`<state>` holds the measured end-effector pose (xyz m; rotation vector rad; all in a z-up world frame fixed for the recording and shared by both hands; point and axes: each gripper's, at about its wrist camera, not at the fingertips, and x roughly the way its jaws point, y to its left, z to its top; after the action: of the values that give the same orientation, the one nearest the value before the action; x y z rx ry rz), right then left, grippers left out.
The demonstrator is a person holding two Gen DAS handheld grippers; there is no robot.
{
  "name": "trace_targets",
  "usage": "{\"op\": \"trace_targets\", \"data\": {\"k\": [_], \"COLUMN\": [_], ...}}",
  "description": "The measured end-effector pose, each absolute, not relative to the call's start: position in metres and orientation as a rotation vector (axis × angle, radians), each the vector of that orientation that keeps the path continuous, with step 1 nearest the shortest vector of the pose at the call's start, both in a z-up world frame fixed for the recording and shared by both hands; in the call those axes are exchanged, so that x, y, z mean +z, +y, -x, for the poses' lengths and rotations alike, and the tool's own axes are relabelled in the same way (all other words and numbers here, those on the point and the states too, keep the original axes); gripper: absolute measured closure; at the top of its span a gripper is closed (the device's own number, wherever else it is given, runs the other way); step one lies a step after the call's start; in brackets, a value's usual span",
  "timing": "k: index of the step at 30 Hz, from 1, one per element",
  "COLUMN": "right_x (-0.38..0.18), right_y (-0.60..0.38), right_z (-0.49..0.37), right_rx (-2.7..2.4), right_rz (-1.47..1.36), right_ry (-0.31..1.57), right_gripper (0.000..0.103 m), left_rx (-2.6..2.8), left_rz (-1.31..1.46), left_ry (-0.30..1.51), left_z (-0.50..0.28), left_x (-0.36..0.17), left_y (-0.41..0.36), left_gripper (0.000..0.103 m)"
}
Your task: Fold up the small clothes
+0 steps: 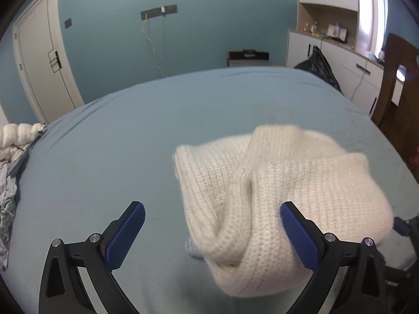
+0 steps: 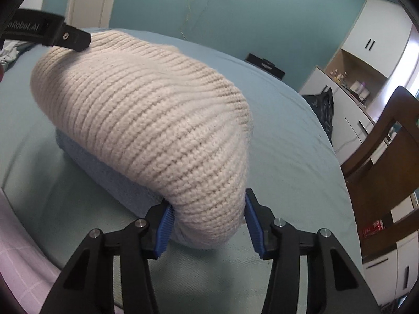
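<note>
Your right gripper is clamped on the near end of the cream knit hat, which arches up off the blue bed sheet over a light blue knit piece lying beneath it. Your left gripper stands wide apart beside the hat, its right finger seemingly brushing the knit, though the blur leaves that unsure.
</note>
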<state>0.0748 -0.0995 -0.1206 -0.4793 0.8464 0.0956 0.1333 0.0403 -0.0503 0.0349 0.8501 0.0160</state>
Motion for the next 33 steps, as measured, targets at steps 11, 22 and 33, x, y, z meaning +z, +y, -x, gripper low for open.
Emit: {"op": "trace_targets", "data": {"k": [11,22,33], "right_x": [-0.035,-0.147,-0.081], "right_y": [-0.135,-0.13,-0.132], "right_z": [-0.04,-0.12,-0.1], "right_rx": [0.299,0.194,0.189], "right_rz": [-0.096,-0.222,-0.377], "right_ry": [0.621,1.115,0.849], "right_gripper": [0.001,0.002,0.001], "left_rx": [0.053,-0.038,0.015], "left_rz": [0.046,0.102,0.084], "left_ry": [0.925,0.965,0.93], "left_z": [-0.142,-0.139,-0.133], "left_x": [-0.075,-0.082,-0.081], "left_y": [0.067,0.066,0.072], "left_gripper": [0.0,0.0,0.0]}}
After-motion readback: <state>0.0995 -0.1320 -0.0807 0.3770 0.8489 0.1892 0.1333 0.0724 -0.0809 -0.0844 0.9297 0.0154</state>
